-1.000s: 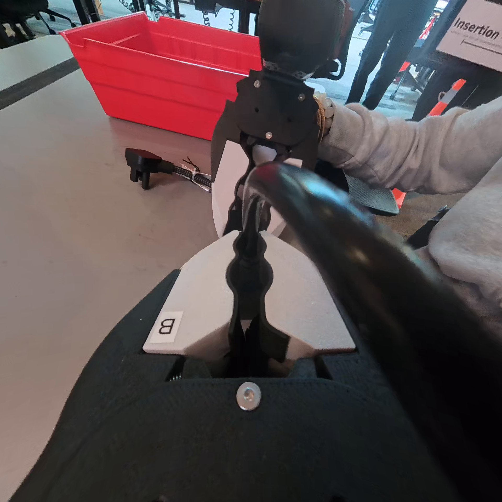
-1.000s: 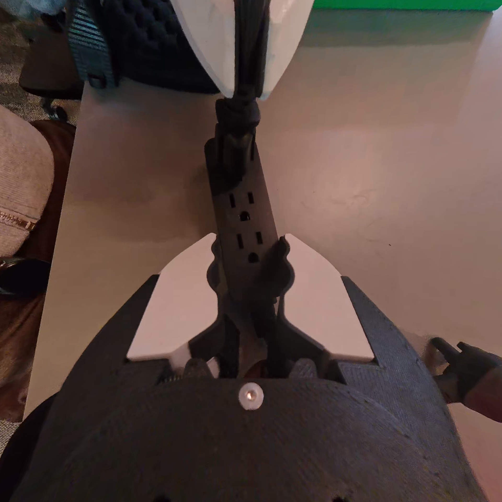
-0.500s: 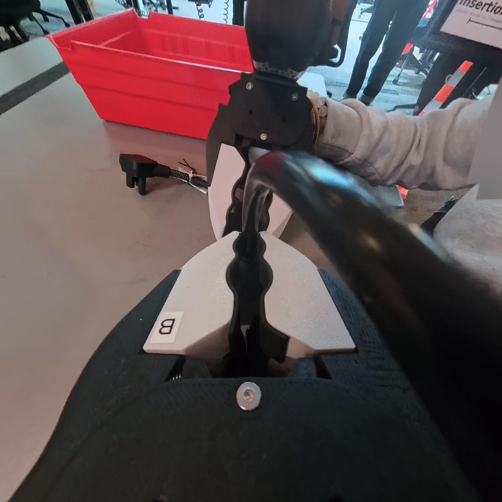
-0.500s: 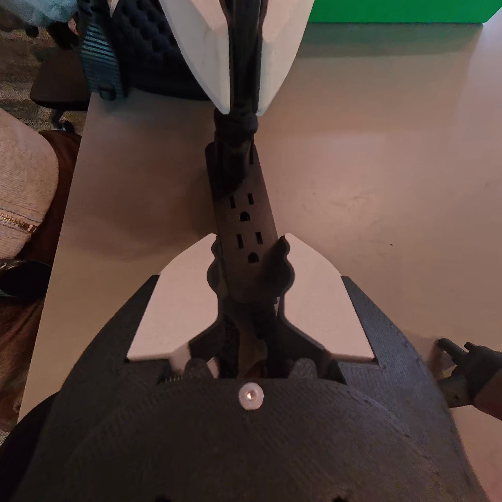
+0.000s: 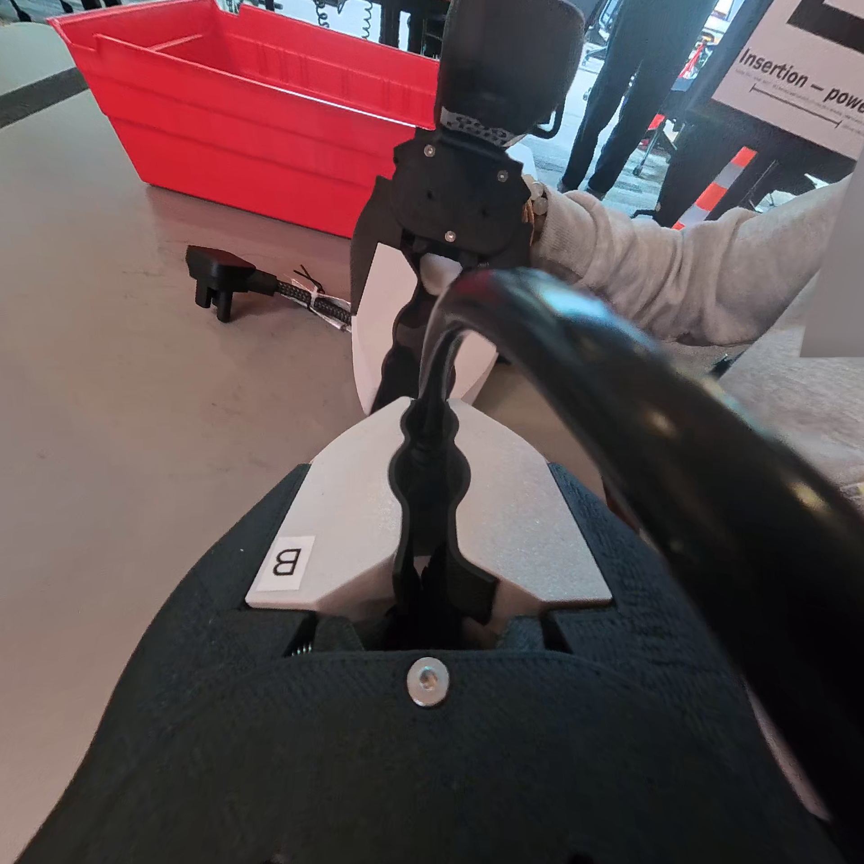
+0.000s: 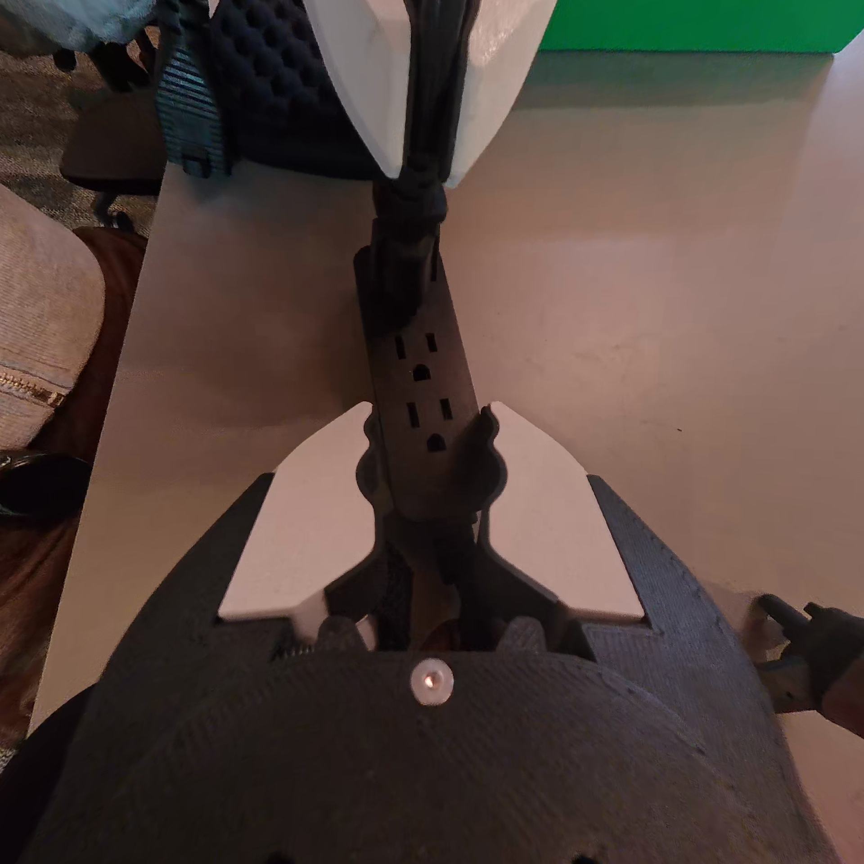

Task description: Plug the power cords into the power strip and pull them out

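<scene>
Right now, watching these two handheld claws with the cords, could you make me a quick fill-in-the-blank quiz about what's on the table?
1. The right gripper clamps the black ____.
2. The left gripper is shut on a black ____.
3. The bin behind the loose plug is ____.
4. Between the grippers, ____ outlets show empty.

Missing words: power strip; cord; red; two

Red bin [image 5: 262, 117] on table [image 5: 117, 421]; sign [image 5: 795, 84] behind.

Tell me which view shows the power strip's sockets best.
The right wrist view: the power strip lies lengthwise between the right hand-held gripper fingers, two empty sockets facing the camera, and the left hand-held gripper holds a plug at its far end. The left wrist view shows nothing of the strip.
</scene>
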The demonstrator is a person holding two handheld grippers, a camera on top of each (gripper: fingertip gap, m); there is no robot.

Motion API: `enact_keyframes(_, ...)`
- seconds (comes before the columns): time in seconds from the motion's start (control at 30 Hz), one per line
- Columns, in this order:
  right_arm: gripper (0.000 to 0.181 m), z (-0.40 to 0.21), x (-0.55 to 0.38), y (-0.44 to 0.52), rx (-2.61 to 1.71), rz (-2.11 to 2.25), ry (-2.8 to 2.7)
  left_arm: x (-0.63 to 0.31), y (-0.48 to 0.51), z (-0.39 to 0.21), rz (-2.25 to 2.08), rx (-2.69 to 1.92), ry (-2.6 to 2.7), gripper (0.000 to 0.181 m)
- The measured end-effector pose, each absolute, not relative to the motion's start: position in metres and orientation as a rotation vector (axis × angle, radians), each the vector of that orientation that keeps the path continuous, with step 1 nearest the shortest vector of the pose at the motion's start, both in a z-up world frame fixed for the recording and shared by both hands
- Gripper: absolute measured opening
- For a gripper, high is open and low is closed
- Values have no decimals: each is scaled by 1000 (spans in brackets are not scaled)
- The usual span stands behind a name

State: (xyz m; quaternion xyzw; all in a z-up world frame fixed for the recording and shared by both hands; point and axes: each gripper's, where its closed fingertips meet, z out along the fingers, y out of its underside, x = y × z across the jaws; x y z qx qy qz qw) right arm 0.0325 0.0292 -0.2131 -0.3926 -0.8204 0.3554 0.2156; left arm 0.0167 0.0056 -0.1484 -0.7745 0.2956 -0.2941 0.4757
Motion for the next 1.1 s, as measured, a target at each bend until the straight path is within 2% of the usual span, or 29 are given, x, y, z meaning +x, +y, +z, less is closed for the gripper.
enact_keyframes(1.1, 43, -213, 32, 28, -1090, 1010, -2274, 21, 6, -150, -736, -1905, 744, 11)
